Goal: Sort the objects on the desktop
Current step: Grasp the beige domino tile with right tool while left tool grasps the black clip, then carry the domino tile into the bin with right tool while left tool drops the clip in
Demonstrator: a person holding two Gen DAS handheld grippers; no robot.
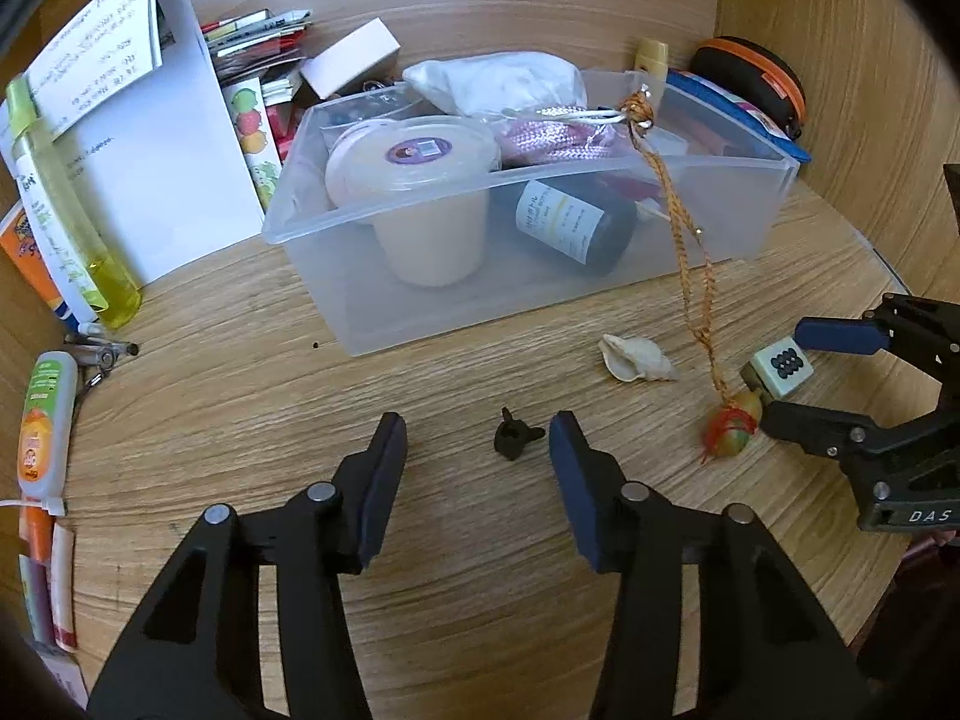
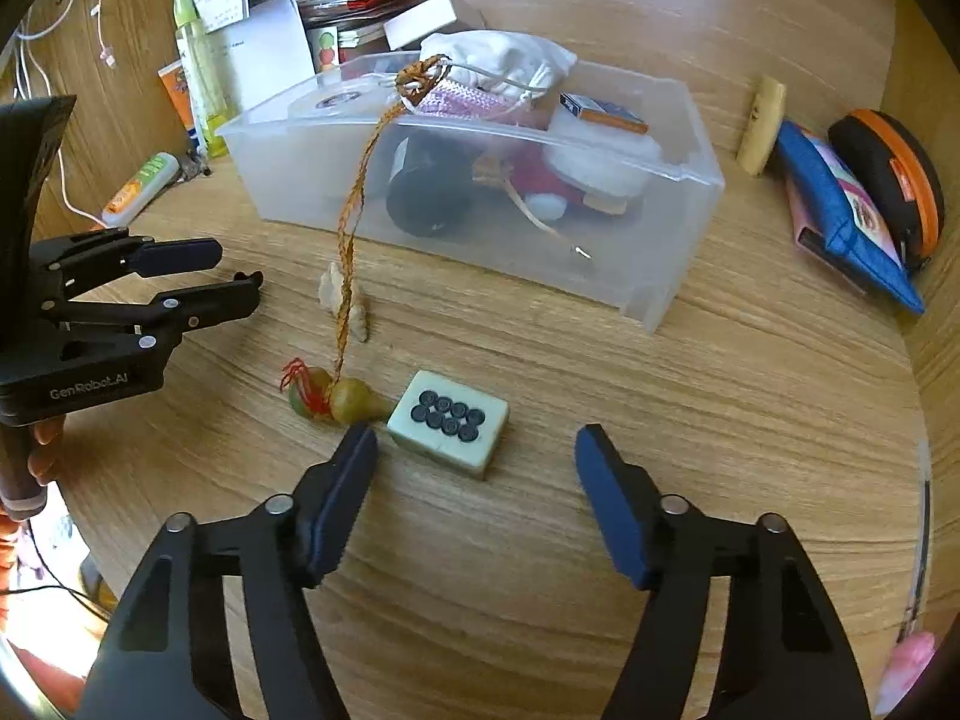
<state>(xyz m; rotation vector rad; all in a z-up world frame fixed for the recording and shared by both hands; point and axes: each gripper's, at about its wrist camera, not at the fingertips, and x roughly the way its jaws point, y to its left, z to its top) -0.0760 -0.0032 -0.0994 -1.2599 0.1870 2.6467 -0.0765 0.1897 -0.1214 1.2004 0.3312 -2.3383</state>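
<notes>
A small black figure (image 1: 516, 441) lies on the wooden desk between the fingers of my left gripper (image 1: 476, 423), nearer the right pad; neither pad touches it, and the gripper is open. A pale mahjong tile (image 2: 450, 420) with dark dots lies between the fingers of my right gripper (image 2: 475, 435). That gripper is open, its left pad close to the tile and its right pad well away. A gourd charm (image 2: 336, 399) with a red tassel rests against the tile, and its braided cord runs up into the clear plastic bin (image 2: 660, 252). A white shell (image 1: 636, 357) lies in front of the bin.
The bin (image 1: 420, 312) holds a white tub, a dark bottle, a cloth bag and other things. A yellow bottle (image 1: 66, 210), papers and a tube (image 1: 45, 420) crowd the left. A blue pouch (image 2: 840, 210), an orange-trimmed case (image 2: 888, 180) and a wooden piece (image 2: 762, 123) lie right.
</notes>
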